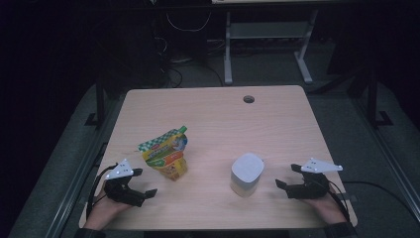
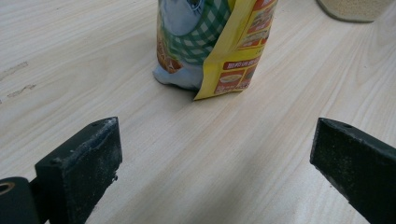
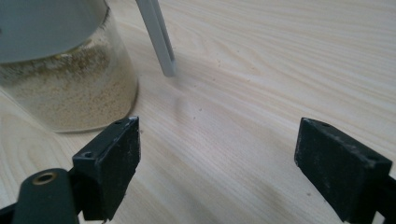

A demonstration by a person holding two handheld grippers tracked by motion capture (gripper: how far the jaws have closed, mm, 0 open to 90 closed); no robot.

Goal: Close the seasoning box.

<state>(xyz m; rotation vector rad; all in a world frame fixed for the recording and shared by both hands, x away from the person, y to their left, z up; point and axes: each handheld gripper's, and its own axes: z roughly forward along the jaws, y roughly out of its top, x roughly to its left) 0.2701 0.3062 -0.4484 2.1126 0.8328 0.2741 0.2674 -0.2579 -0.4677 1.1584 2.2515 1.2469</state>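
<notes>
A yellow and green food pouch (image 1: 166, 156) stands upright on the wooden table (image 1: 213, 114), left of middle. To its right stands a clear jar (image 1: 246, 174) with a white lid and pale grains inside. My left gripper (image 1: 144, 182) rests low near the front left edge, open and empty, its jaws pointing at the pouch (image 2: 210, 42) a little ahead. My right gripper (image 1: 287, 176) sits low at the front right, open and empty, just right of the jar (image 3: 65, 84). In the gripper views, the left gripper (image 2: 215, 158) and the right gripper (image 3: 217, 158) each have bare wood between their jaws.
A round cable hole (image 1: 248, 99) sits near the table's far edge. A pale grey strip (image 3: 159, 37) comes down to the table beside the jar. A grey desk frame (image 1: 267, 44) stands on the dark floor behind. The jar's base (image 2: 355, 9) shows past the pouch.
</notes>
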